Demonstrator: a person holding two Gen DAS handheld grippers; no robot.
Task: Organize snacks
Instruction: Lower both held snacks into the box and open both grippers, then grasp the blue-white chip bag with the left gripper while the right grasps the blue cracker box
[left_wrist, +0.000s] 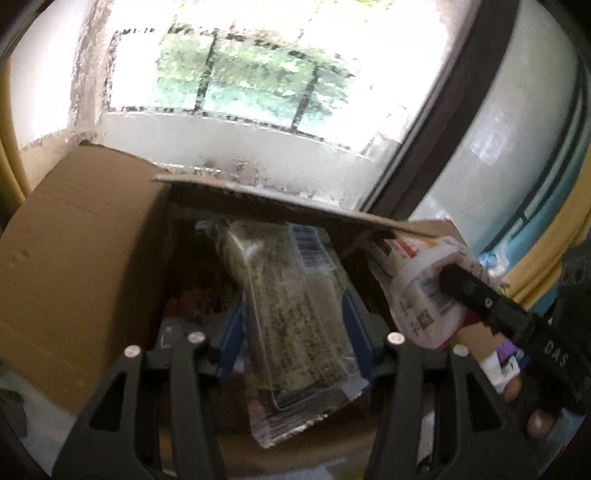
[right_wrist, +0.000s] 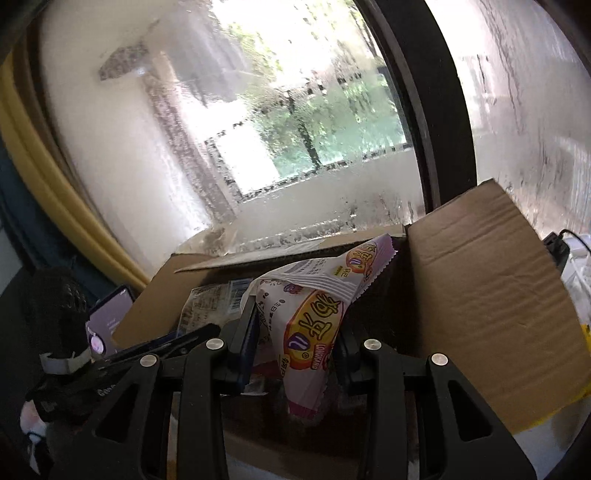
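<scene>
In the left wrist view my left gripper (left_wrist: 293, 334) hovers over an open cardboard box (left_wrist: 74, 258). A clear packet of speckled green snack (left_wrist: 295, 314) lies between its blue pads, and I see no pad pressing on it, so the gripper is open. In the right wrist view that clear packet (right_wrist: 210, 306) rests among the box's contents. My right gripper (right_wrist: 295, 343) is shut on a white and purple snack bag (right_wrist: 314, 325) with an orange logo, held above the box (right_wrist: 480, 295). From the left, the right gripper (left_wrist: 476, 295) and its bag (left_wrist: 417, 284) are at the box's right side.
The box stands against a wet window (left_wrist: 240, 74) with a dark frame (right_wrist: 424, 110). Its flaps stand up on the left (left_wrist: 74, 240) and right (right_wrist: 480, 295). A phone with a purple screen (right_wrist: 110, 317) is to the left. A person's hand (left_wrist: 517, 391) holds the right gripper.
</scene>
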